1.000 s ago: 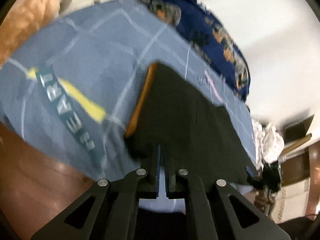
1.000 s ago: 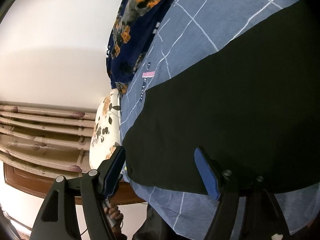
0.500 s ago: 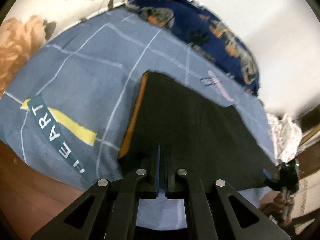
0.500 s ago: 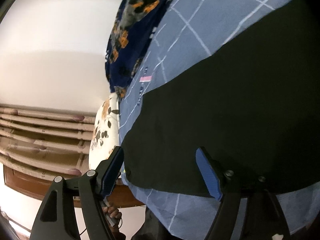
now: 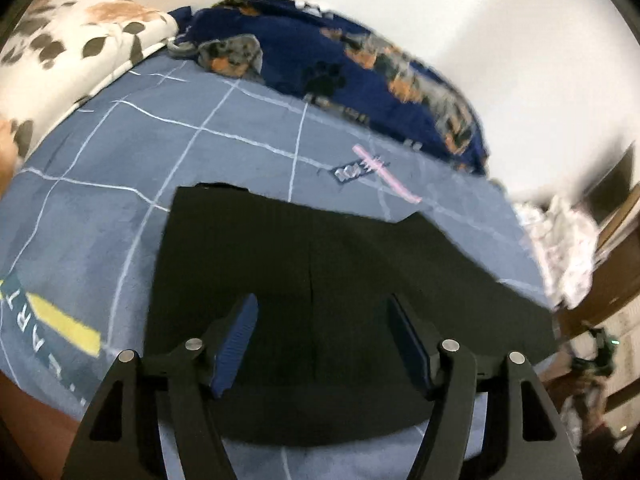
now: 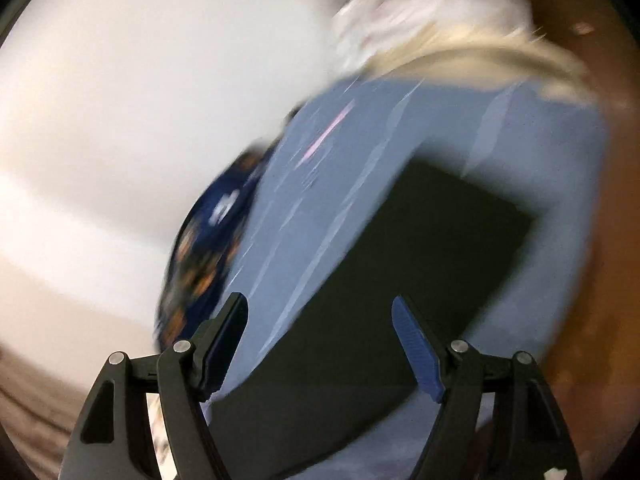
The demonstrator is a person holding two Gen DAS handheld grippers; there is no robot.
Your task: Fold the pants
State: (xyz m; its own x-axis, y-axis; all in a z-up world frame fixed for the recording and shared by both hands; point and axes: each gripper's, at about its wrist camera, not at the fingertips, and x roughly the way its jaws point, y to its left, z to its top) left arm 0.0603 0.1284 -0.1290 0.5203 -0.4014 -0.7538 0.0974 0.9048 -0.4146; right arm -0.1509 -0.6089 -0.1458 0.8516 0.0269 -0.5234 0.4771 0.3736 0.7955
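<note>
The black pants (image 5: 320, 264) lie flat on the blue checked bedsheet (image 5: 224, 148), folded lengthwise with one straight edge on the left. My left gripper (image 5: 320, 328) is open and empty, just above the near part of the pants. In the right wrist view, which is blurred, the pants (image 6: 400, 280) show as a dark strip running away to the upper right, ending in a square end. My right gripper (image 6: 320, 332) is open and empty above that strip.
A navy dog-print blanket (image 5: 360, 76) lies bunched along the far side of the bed against the white wall. A floral pillow (image 5: 72, 48) is at the far left. A white crumpled cloth (image 5: 568, 248) sits at the right end. Brown wooden floor (image 6: 592, 280) borders the bed.
My left gripper has opened and let go of the pants, which now lie flat with no orange lining showing. My right gripper has swung quickly toward the leg end.
</note>
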